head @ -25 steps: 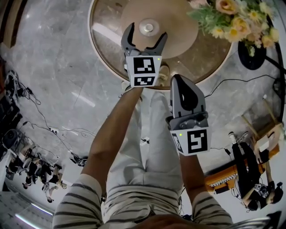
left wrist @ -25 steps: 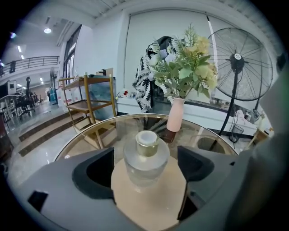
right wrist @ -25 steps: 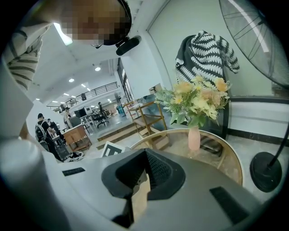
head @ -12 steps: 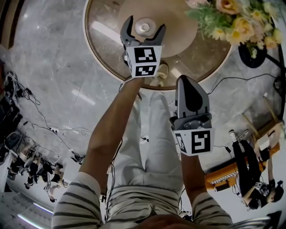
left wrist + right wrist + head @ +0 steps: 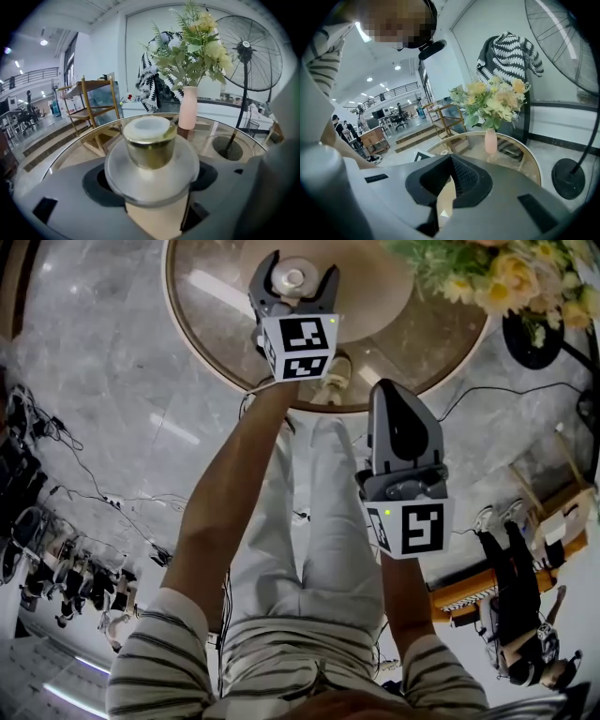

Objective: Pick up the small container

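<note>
The small container (image 5: 293, 278) is a short gold-coloured cylinder with a pale lid and a wider round flange. It stands on the round glass table (image 5: 211, 306). My left gripper (image 5: 298, 270) reaches over the table with one jaw on each side of the container. In the left gripper view the container (image 5: 150, 143) fills the gap between the dark pads (image 5: 98, 180), and the jaws of the left gripper (image 5: 152, 187) are closing around it without a visible squeeze. My right gripper (image 5: 394, 395) hangs lower, off the table, with jaws together and holding nothing. The right gripper (image 5: 446, 176) shows only a thin slit.
A pink vase of yellow flowers (image 5: 188, 108) stands on the table behind the container, and the flowers (image 5: 497, 277) show at the head view's upper right. A pedestal fan (image 5: 248, 51) and a wooden shelf (image 5: 89, 108) stand beyond the table. Cables (image 5: 84, 493) lie on the floor.
The left gripper has pushed forward over the table, so the container now sits deeper between its jaws. The right gripper has barely moved.
</note>
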### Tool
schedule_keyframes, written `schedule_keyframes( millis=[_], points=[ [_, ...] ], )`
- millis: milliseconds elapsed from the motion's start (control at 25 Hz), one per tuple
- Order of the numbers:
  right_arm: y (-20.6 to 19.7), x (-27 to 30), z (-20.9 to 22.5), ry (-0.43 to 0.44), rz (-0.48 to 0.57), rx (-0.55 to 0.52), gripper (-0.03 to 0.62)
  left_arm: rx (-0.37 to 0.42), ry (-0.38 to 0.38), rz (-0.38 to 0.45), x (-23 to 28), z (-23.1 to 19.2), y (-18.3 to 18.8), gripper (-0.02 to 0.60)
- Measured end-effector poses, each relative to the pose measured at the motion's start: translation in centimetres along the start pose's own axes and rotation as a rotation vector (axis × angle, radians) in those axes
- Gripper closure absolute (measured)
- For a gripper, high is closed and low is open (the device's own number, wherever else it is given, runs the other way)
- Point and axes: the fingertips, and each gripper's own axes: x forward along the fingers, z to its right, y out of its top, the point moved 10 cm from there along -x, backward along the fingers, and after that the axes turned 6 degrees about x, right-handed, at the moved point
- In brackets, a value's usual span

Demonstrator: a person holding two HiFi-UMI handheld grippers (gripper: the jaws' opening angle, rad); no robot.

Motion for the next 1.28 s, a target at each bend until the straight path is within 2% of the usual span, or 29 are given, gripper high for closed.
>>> schedule_keyframes(
  millis=[120,560,920,1280],
  points=[
    [0.0,-0.1,0.2,-0.010,-0.003,0.004,0.585,0.002,0.009,0.000,-0.1,0.0,0.0,0.255],
    [1.0,-0.7,-0.5,0.000,0.015,0.011,0.585,-0.026,0.002,-0.026,-1.0,-0.6,0.7,0.250],
    [3.6,-2.5,-2.1,-0.011,0.063,0.003,0.585,-0.056,-0.010,-0.005,-5.0,-1.6,4.4,0.250],
    [7.7,-5.8,-5.2,-0.018,0.124,0.004,0.585,-0.071,-0.015,0.048,-11.9,-3.0,9.9,0.250]
  ],
)
